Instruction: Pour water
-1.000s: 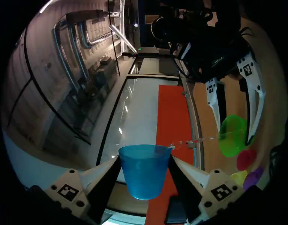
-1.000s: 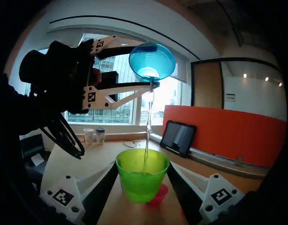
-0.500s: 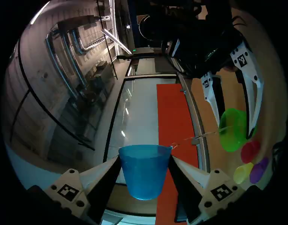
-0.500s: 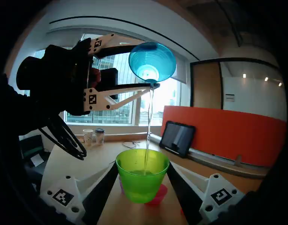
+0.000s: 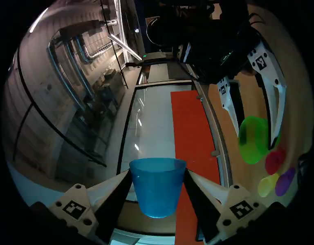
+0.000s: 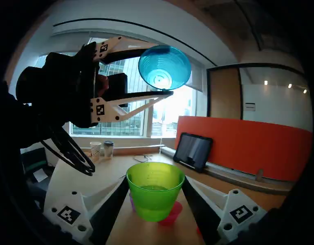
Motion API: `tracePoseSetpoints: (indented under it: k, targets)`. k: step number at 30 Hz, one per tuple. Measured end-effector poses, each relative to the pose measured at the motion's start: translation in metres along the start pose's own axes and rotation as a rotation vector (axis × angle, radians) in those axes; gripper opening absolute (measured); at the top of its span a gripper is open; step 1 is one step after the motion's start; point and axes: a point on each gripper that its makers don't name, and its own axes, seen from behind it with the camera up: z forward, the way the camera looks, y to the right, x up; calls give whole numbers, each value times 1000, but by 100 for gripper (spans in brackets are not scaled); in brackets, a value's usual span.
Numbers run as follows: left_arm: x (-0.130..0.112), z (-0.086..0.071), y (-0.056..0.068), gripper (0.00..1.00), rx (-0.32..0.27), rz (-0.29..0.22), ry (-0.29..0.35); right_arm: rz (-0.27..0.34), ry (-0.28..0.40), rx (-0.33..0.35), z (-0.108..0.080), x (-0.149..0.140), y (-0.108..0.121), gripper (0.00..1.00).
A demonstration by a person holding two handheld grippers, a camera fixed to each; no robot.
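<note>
Stream's stopped since half a second back. Left tongs point(image 5: 158, 173) pinch the blue cup point(image 5: 158, 192), tipped with its mouth toward the right tongs point(image 6: 155, 179), up above and ahead of them. Right tongs pinch the green cup point(image 6: 155, 200), upright, water point(image 6: 153, 188) inside. Red cup point(image 6: 174, 212) sits on the desk point(image 6: 112, 171) just behind it.

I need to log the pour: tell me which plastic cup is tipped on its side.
The translucent blue plastic cup in the left gripper: it lies sideways, mouth showing, above the upright translucent green plastic cup holding water in the right gripper.
</note>
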Motion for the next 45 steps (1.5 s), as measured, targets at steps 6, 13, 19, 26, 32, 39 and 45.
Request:
tracePoseSetpoints:
  k: [6,13,19,26,32,39,45]
  targets:
    - [-1,1,-4,85,-2,-3,2,1,0,-2,0,0,0,91]
    - [-5,3,-4,86,-11,-34,-3,2,4,-1,0,1,0,91]
    - [-15,5,4,86,-33,-126,-24,2,5,-5,0,1,0,91]
    - [-29,6,15,86,-71,-309,-69,5,7,-13,-3,1,2,91]
    - [-42,9,26,86,-109,-455,-119,7,6,-21,-6,1,6,91]
    - [-60,10,41,86,-145,-586,-175,10,11,-31,-10,2,10,91]
    - [-69,9,44,86,-154,-724,-202,11,13,-38,-14,2,13,91]
